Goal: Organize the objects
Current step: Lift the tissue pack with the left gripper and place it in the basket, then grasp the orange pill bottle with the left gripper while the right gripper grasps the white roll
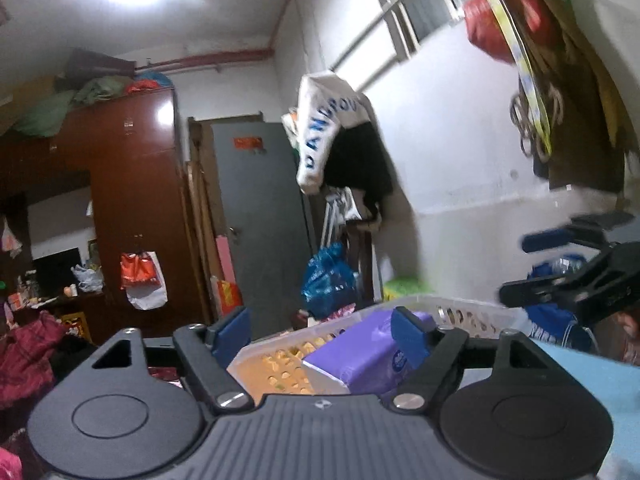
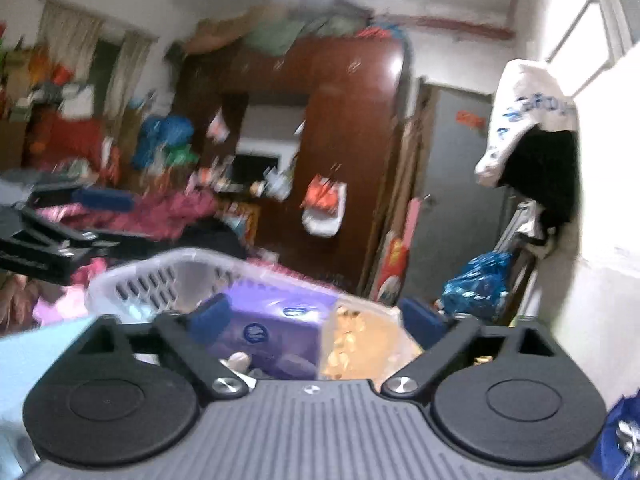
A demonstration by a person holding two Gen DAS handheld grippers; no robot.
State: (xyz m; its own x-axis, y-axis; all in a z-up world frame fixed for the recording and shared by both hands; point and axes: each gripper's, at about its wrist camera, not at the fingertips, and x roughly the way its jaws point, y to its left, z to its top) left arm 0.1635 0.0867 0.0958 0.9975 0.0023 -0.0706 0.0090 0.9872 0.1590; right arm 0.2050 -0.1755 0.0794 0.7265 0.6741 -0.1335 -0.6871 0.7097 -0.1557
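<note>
A white perforated plastic basket (image 1: pixel 472 312) stands just ahead of both grippers; it also shows in the right wrist view (image 2: pixel 132 276). In it lie a purple tissue pack (image 1: pixel 360 356), seen also in the right wrist view (image 2: pixel 276 320), and an orange snack bag (image 2: pixel 356 340). My left gripper (image 1: pixel 320 336) is open, its blue pads on either side of the basket's near end, holding nothing. My right gripper (image 2: pixel 316 320) is open over the basket, empty. Each gripper shows in the other's view, the right one (image 1: pixel 568 280) and the left one (image 2: pixel 60 232).
A light blue surface (image 1: pixel 600 376) lies under the basket. A brown wardrobe (image 1: pixel 136 200), a grey door (image 1: pixel 260 220), hanging bags and clothes (image 1: pixel 340 140) and a blue plastic bag (image 1: pixel 328 276) fill the cluttered room behind. Pink bedding (image 2: pixel 160 216) lies at left.
</note>
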